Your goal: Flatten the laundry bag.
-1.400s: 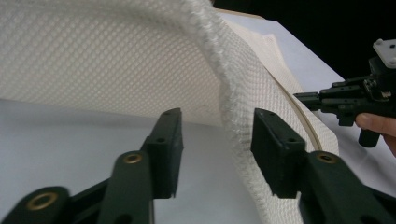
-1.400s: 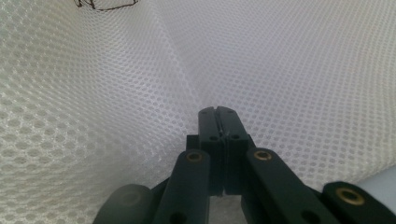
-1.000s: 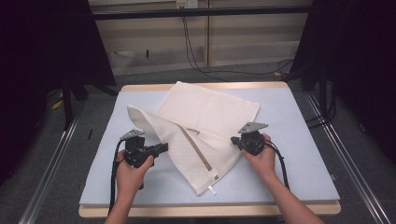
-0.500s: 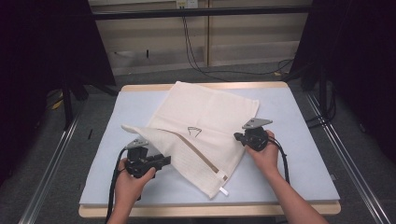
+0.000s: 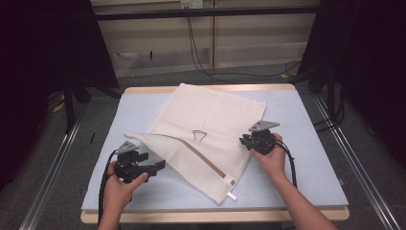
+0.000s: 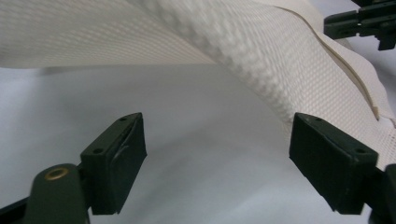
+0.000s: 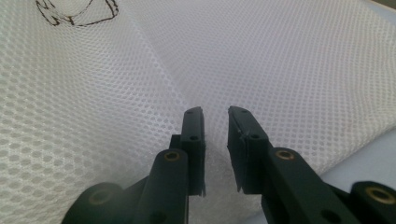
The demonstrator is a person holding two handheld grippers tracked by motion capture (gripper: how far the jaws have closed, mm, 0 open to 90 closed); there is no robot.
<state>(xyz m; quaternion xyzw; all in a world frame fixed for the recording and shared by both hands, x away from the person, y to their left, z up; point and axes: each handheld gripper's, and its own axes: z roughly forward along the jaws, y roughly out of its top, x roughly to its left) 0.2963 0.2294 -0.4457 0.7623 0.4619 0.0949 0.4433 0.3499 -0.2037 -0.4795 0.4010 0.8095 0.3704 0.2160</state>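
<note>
While the cream mesh laundry bag (image 5: 206,139) lay spread across the pale blue table (image 5: 316,163), its near-left corner was folded over toward the middle, so that the zipper edge (image 5: 206,160) ran diagonally down to a white pull tab (image 5: 232,196) near the front edge. The left gripper (image 5: 155,166) sat just beside that folded flap; its jaws had just been opening and stood wide apart with nothing between them, the mesh curving past above them. The right gripper (image 5: 245,140) rested at the bag's right edge, its jaws just opening too, a narrow gap between the pads (image 7: 194,140) over the mesh.
</note>
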